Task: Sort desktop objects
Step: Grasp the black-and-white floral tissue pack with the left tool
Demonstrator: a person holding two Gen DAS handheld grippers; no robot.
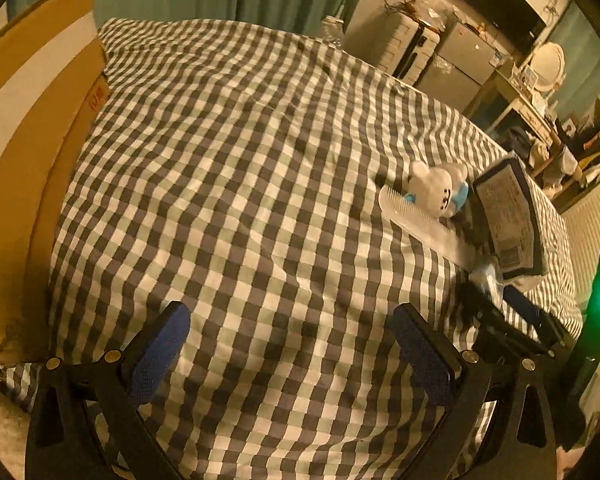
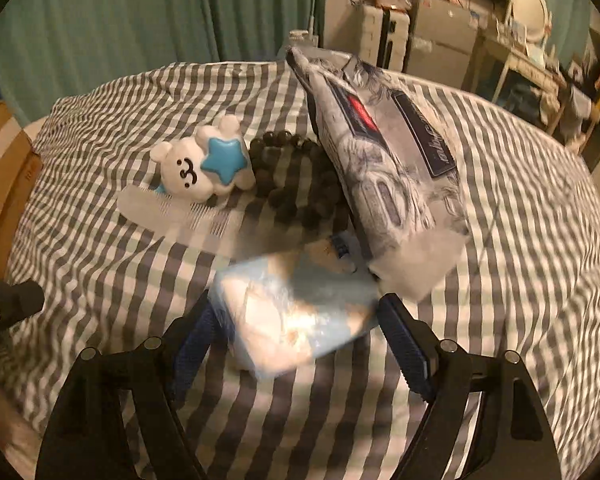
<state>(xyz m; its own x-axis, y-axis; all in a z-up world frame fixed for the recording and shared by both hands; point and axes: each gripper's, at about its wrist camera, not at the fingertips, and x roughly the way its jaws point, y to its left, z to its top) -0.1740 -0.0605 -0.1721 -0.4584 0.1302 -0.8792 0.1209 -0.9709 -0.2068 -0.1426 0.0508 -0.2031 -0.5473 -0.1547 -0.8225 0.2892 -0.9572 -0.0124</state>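
**Right jaws straddle the blue packet; left jaws wide over bare cloth**

The light-blue packet [image 2: 300, 312] is the landmark. It lies on the checked cloth [image 2: 520, 200], and the right gripper [image 2: 296, 332] has it between its two fingers. The left finger [image 2: 198, 340] sits at the packet's left edge and the right finger [image 2: 406, 344] just off its right corner. The jaws stand wide apart, about as wide as the packet. Motion blur hides whether the pads actually press on it, so contact cannot be told.

Just behind the packet on the right, a grey-and-white printed bag [image 2: 388, 152] leans up and away, its lower end touching or overlapping the packet's far corner. Directly behind the packet lies a string of dark beads [image 2: 296, 176], running up against the bag's left side. Left of the beads, and further from the packet, a white bear toy [image 2: 204, 168] with a blue star lies on its back. A clear comb [image 2: 172, 212] lies partly under the toy, pointing toward the packet.

The left gripper [image 1: 296, 344] hovers over bare cloth well to the left of the packet's group, jaws wide apart with nothing between them. From its camera the toy [image 1: 436, 188], comb [image 1: 420, 224] and bag [image 1: 508, 220] sit off to the right, and the right gripper [image 1: 512, 320] is beside them. A cardboard box [image 1: 32, 160] stands at the cloth's far left edge.
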